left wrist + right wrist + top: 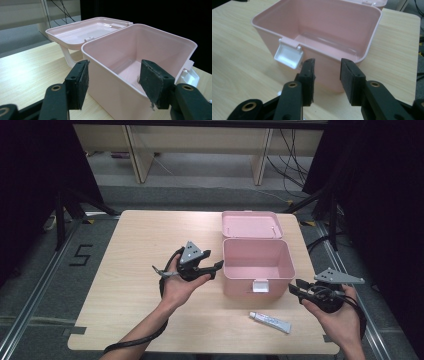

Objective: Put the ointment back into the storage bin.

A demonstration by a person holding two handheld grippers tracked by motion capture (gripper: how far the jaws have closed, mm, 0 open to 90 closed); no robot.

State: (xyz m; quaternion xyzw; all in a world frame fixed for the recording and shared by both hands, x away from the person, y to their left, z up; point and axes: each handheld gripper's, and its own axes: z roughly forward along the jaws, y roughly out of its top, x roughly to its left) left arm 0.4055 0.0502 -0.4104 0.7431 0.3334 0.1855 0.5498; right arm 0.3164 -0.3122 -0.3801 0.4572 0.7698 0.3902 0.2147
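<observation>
Open pink plastic latch box [257, 265] dead centre; left gripper [216, 268] at 9, right gripper [295, 287] at 4, both jaws apart, holding nothing.

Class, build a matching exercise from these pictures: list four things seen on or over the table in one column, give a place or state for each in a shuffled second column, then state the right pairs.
1. pink box
2. lid
3. white tube
4. left gripper

A. lies near the table's front edge
B. folded back flat behind the box
C. open, beside the box's left wall
D. stands open and empty

Pairs: 1-D, 2-B, 3-A, 4-C
</observation>
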